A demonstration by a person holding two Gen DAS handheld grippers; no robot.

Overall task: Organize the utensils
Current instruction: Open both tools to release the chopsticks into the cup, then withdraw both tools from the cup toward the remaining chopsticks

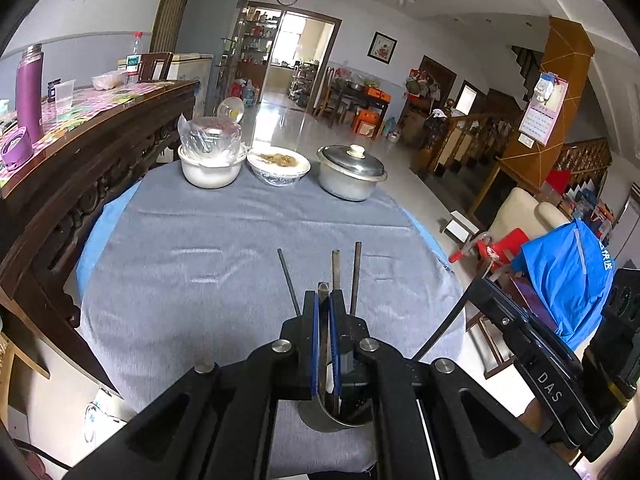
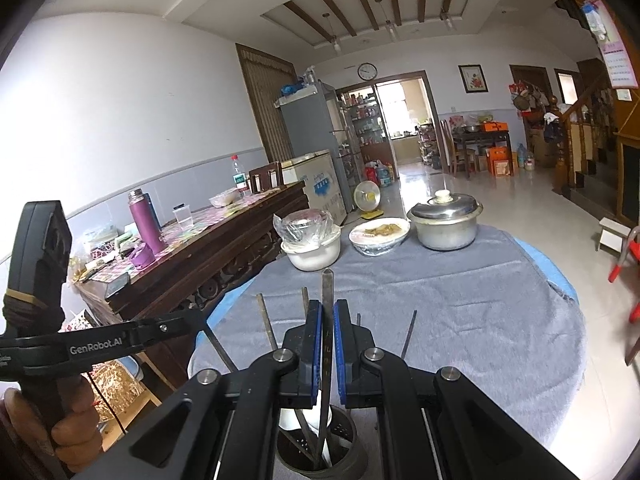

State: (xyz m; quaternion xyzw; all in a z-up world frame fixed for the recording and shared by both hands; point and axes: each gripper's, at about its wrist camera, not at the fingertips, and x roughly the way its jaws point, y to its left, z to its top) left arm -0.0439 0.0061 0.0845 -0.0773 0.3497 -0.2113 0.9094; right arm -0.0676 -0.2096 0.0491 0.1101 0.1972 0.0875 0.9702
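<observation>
Chopstick (image 2: 328, 320) between closed right fingers (image 2: 313, 344).

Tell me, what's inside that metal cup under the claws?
The metal cup holds several chopsticks standing upright, plus something white. Its bottom is hidden by the right claw.

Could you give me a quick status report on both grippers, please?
Left gripper shut on a dark chopstick over the round metal utensil holder. Right gripper shut on a flat metal utensil handle standing in the holder. Nothing blocking.
</observation>
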